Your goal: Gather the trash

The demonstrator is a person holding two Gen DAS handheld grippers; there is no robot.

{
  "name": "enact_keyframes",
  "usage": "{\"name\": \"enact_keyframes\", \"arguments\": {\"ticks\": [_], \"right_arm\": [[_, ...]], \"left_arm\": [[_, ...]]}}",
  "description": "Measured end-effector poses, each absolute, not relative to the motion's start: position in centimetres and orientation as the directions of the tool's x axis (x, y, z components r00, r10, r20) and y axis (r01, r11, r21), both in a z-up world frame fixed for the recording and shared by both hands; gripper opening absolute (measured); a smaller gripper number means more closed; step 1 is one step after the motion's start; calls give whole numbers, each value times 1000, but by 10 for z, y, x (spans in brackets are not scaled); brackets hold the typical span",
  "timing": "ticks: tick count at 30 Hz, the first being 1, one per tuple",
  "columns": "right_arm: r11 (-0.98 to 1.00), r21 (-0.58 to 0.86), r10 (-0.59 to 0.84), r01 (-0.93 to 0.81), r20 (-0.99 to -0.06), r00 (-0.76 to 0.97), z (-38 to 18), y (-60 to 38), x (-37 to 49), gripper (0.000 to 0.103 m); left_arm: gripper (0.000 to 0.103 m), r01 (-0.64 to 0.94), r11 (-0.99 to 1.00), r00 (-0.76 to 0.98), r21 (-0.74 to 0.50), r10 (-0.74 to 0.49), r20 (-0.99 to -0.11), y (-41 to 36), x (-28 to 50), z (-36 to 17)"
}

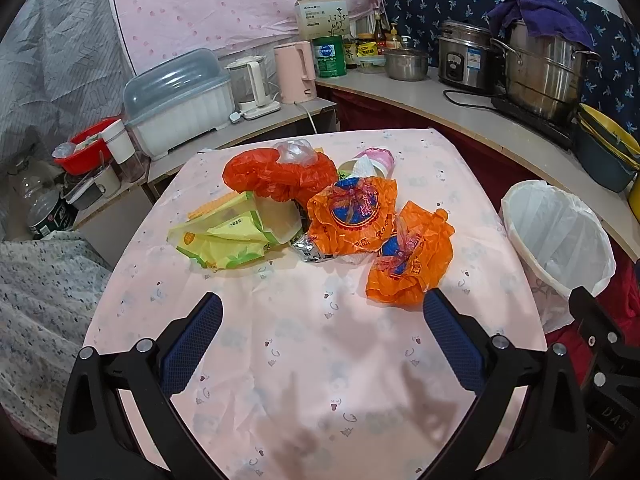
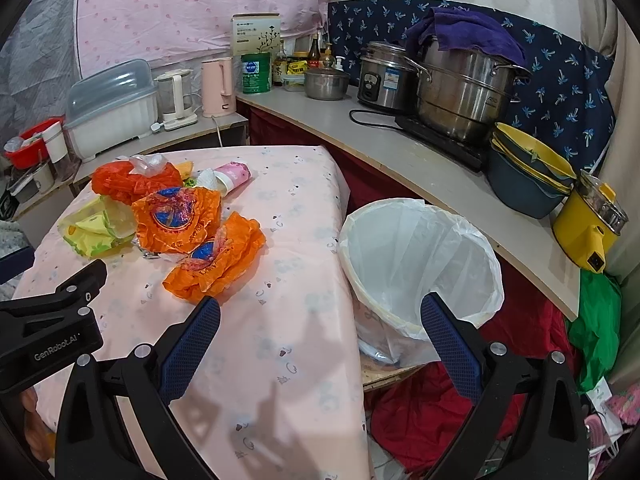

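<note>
A pile of trash lies on the pink-clothed table [image 1: 312, 360]: a red plastic bag [image 1: 276, 174], two orange wrappers [image 1: 352, 216] [image 1: 408, 260], a yellow-green packet [image 1: 224, 236], a foil scrap [image 1: 308, 250] and a pink paper cup [image 1: 376, 162]. The nearer orange wrapper also shows in the right wrist view [image 2: 216, 258]. A white-lined bin [image 2: 420, 268] stands right of the table. My left gripper [image 1: 322, 316] is open and empty, just short of the pile. My right gripper [image 2: 320, 316] is open and empty over the table's right edge, by the bin.
A counter [image 2: 400, 152] runs behind and to the right with steel pots [image 2: 464, 92], a rice cooker [image 2: 382, 78], stacked bowls [image 2: 528, 176] and a yellow pot [image 2: 588, 232]. Kettles [image 1: 294, 72] and a dish box [image 1: 180, 100] stand behind the table. Red cloth [image 2: 440, 412] lies under the bin.
</note>
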State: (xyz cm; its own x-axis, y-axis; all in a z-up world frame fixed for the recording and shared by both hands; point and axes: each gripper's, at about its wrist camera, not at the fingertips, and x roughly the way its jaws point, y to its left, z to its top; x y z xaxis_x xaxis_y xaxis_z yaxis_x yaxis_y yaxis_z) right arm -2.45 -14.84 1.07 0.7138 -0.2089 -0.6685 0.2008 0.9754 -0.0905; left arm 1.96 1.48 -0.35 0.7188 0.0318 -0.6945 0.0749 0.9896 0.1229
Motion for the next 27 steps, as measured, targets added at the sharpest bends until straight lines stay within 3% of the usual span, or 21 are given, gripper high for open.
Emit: {"name": "enact_keyframes", "arguments": {"ticks": [27], "right_arm": [[976,-95,-210,198,-669,713,12,-146,-25,96]], "left_arm": [[96,77,990,711,117,28,-703,12,16,-8]]}}
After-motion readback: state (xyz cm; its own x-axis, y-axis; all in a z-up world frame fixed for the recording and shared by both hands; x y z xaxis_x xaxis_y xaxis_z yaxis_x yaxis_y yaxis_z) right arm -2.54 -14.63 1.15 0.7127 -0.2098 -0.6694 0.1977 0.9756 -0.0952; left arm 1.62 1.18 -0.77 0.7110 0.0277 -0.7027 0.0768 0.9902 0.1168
